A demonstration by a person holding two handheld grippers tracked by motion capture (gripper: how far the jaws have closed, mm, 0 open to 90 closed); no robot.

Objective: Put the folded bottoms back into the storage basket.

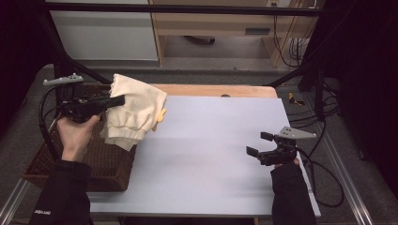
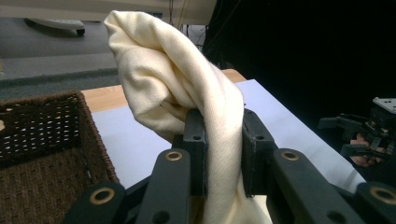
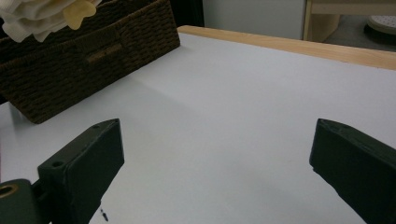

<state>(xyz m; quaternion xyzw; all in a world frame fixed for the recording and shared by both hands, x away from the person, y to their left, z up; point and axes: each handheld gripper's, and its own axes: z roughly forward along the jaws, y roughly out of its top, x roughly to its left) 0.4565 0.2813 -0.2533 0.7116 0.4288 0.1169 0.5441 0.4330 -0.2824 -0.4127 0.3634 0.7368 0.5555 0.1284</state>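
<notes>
In the high view the cream cloth (image 1: 136, 110) covers the far right corner of the wicker basket (image 1: 101, 166), and the person's left hand (image 1: 77, 133) and sleeve hide part of its near left side. A small yellow piece (image 1: 162, 115) peeks out at the cloth's right edge, too small to tell what it is. In the left gripper view the cloth's lower end runs off the bottom edge. In the right gripper view the cloth is cut off by the top left corner.
</notes>
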